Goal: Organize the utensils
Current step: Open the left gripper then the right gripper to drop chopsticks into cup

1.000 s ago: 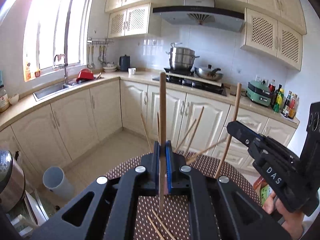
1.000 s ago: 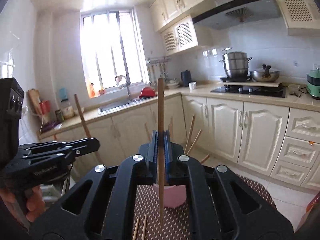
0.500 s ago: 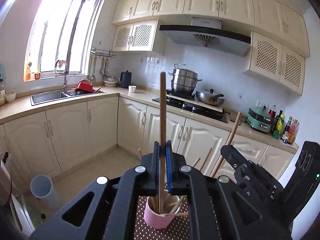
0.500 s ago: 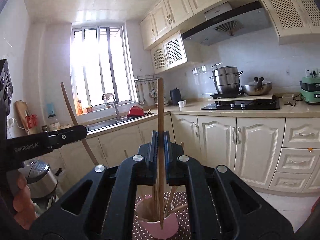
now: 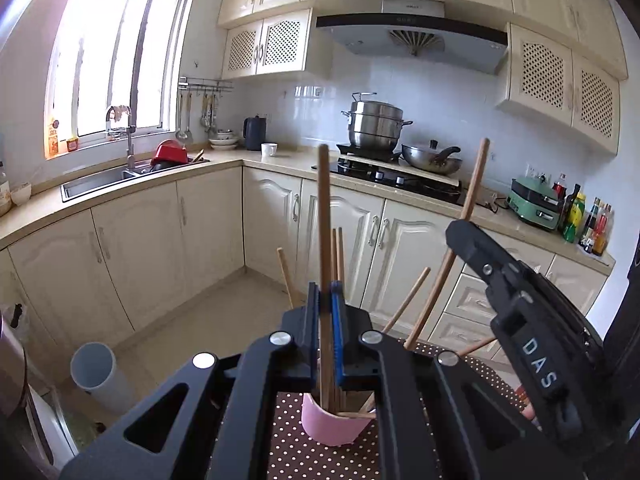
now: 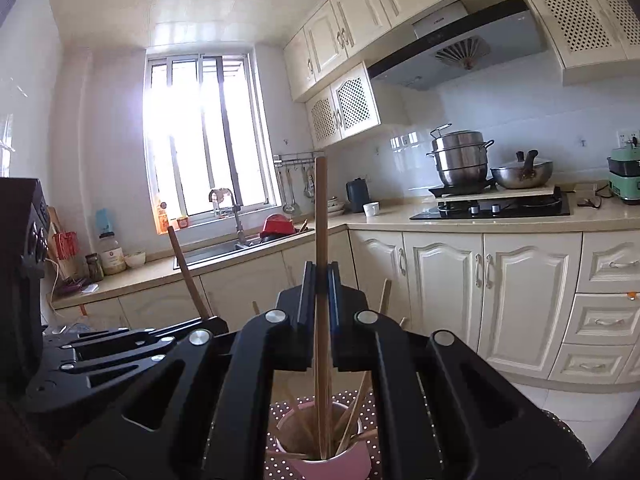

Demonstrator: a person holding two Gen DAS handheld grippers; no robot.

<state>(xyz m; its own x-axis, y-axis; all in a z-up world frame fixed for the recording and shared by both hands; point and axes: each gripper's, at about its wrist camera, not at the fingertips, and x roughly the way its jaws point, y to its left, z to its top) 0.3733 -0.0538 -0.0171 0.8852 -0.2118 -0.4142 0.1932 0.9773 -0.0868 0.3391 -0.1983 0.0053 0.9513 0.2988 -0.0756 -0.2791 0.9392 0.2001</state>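
The left claw (image 5: 326, 300) and right claw (image 6: 320, 284) each pinch one upright chopstick (image 5: 323, 216), lower ends inside the pink cup (image 5: 332, 424) on the dotted table (image 5: 320, 460). Both tools crowd one cup; a bump could tip it or scatter the leaning sticks (image 5: 404, 300) beyond.

Two grippers over a cup on a table, kitchen counters behind

The cup (image 5: 334, 426) stands on the table (image 5: 292, 456), with several chopsticks (image 6: 352, 408) leaning in it. The left gripper (image 5: 326, 312) is just above the cup, pinching one chopstick (image 5: 323, 216) upright, its lower end inside the cup. The right gripper (image 6: 320, 292) sits to its right, also over the cup, with a second chopstick (image 6: 321, 240) upright between its jaws and reaching down into the cup. Behind runs an L-shaped counter (image 5: 224, 160): sink (image 5: 100, 180) under the window (image 5: 120, 48) at left, stove (image 5: 400, 178) with a stacked pot (image 5: 376, 126) and a pan (image 5: 430, 158) under the hood (image 5: 408, 36) at right. A bin (image 5: 98, 376) stands on the floor, left of the table.
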